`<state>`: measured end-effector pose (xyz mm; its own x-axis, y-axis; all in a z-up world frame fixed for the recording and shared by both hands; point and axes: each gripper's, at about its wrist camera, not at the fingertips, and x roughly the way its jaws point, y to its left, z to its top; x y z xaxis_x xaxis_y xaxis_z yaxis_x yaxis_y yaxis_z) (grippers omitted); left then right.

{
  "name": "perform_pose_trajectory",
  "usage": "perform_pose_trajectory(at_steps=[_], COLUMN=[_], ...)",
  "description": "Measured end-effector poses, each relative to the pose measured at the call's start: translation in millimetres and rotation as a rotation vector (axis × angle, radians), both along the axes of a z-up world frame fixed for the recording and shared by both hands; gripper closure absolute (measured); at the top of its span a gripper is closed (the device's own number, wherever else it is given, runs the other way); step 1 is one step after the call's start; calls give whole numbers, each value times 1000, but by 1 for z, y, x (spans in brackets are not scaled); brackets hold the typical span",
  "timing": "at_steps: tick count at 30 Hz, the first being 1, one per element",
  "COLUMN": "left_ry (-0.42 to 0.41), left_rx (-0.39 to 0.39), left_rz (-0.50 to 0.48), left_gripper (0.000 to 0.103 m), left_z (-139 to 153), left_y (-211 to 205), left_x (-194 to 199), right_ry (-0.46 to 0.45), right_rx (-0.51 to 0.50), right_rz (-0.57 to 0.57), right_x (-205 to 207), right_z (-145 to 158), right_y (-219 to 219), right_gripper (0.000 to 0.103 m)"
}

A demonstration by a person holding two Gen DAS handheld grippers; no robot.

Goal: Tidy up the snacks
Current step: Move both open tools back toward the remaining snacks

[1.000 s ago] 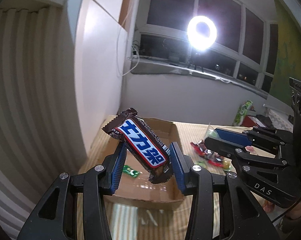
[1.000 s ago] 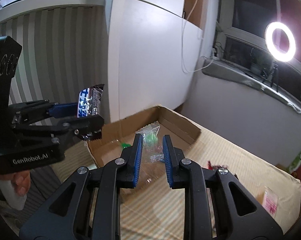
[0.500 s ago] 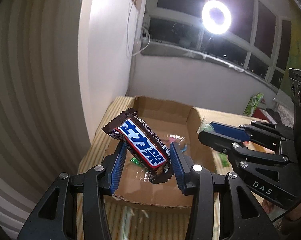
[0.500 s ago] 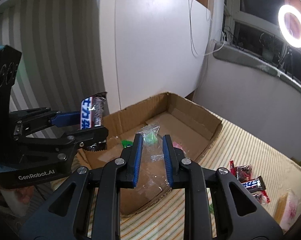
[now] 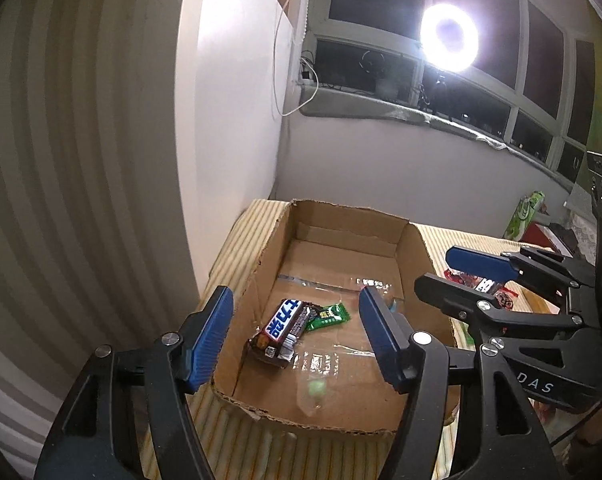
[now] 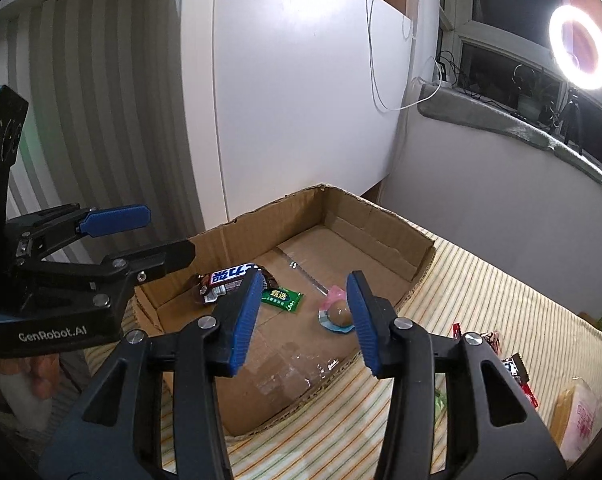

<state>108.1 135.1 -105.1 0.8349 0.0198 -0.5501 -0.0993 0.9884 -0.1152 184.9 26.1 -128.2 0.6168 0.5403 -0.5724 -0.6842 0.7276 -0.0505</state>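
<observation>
An open cardboard box sits on a striped cloth. Inside it lie a brown and blue chocolate bar, a small green packet and a clear wrapped sweet; a clear wrapper with a green sweet lies near the box's front. My left gripper is open and empty above the box. My right gripper is open and empty above the box, and it also shows in the left wrist view.
More snacks lie on the striped cloth right of the box: red and dark wrappers and a pale pink packet. A green bag stands at the far right. A white wall panel rises just behind the box.
Both grippers opened over the box. The chocolate bar dropped from my left gripper and the clear-wrapped green sweet dropped from my right gripper; both now lie inside the box.
</observation>
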Motion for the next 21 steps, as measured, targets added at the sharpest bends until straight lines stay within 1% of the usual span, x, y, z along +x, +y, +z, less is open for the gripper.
perform_pose_trajectory(at_steps=[5,12,17,21], left_ry=[-8,-17,-14,-10], left_rx=[11,35,53,68], left_rz=[5,-7,-31,-56], left_gripper=[38,38,38,38], left_z=[5,12,14,16], left_y=[-1,-14,-31,-47], left_x=[-4,-11,-10,-6], right_ry=[-6,2,15,22], right_rx=[18,43,59,82], right_rz=[0,-19,-48,-85], right_x=[-10,-21,-25,-25], right_z=[5,3,-2,-4], right_y=[-7,-25,-49,-77], right_gripper=[57,57,57,57])
